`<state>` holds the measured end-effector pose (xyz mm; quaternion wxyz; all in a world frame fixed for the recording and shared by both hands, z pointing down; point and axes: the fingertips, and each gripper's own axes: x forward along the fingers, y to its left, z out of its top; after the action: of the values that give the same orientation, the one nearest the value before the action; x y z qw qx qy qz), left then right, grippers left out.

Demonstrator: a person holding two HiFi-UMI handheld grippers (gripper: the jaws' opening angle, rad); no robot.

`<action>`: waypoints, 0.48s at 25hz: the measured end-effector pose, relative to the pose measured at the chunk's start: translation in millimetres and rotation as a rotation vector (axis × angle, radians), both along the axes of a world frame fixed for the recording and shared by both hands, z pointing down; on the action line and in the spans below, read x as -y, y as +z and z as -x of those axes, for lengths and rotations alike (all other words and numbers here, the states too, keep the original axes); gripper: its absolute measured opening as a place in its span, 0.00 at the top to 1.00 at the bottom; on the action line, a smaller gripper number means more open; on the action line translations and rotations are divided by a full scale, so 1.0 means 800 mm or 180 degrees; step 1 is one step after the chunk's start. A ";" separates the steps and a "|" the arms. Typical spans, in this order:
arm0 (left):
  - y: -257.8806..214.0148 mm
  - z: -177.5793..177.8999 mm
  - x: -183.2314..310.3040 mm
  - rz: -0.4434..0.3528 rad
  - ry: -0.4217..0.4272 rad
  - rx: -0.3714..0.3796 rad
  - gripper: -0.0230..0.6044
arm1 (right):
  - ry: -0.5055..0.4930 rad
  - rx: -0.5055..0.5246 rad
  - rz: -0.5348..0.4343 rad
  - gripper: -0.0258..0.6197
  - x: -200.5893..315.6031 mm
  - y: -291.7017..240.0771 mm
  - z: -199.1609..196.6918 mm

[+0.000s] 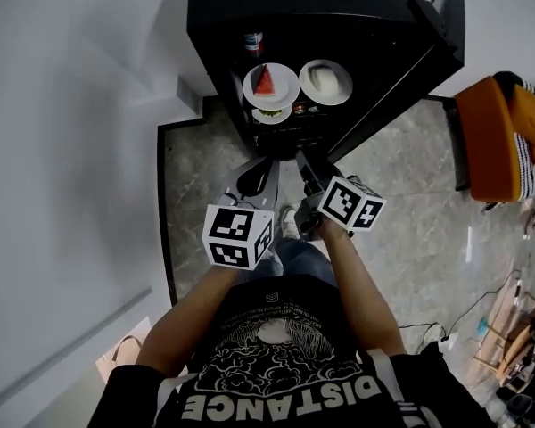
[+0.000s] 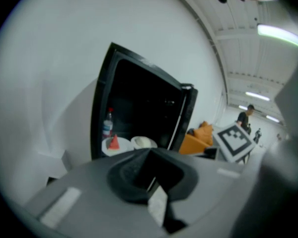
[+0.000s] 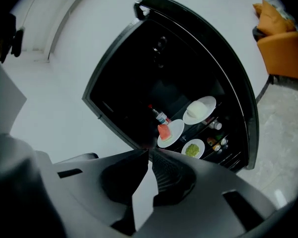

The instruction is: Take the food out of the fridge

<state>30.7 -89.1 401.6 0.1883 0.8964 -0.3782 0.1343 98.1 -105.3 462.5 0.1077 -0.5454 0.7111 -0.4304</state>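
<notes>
The black fridge [image 1: 223,7] stands open ahead of me. On its shelf a red watermelon slice [image 1: 265,80] lies on a white plate, with a plate of white food [image 1: 325,80] to its right. A smaller plate of green food [image 1: 271,112] sits on the shelf below, and a bottle [image 1: 253,43] stands behind. My left gripper [image 1: 254,181] and right gripper [image 1: 305,169] hang side by side short of the fridge, both shut and empty. From the right gripper [image 3: 149,151] the watermelon [image 3: 164,131] lies just beyond the tips. The left gripper [image 2: 150,152] also faces the watermelon [image 2: 114,143].
The fridge door [image 1: 401,69] swings out to the right. An orange chair [image 1: 490,141] stands beyond it, with cables [image 1: 481,310] on the floor at right. White wall closes the left side, and a paper bag [image 1: 125,350] sits by it. A person [image 2: 244,118] stands far off.
</notes>
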 end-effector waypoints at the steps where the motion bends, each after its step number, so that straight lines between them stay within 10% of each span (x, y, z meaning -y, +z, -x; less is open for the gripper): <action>1: 0.004 0.001 0.009 -0.0001 -0.0046 -0.0013 0.96 | -0.0008 0.0126 0.0025 0.95 0.012 0.011 0.002; 12: 0.037 0.005 0.093 0.0028 -0.0501 -0.0079 0.96 | -0.0116 0.0962 0.0294 0.95 0.119 0.098 0.013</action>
<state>27.0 -163.3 431.3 0.2069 0.8646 -0.4445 0.1095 87.6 -200.6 541.3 0.1805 -0.4658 0.6760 -0.5417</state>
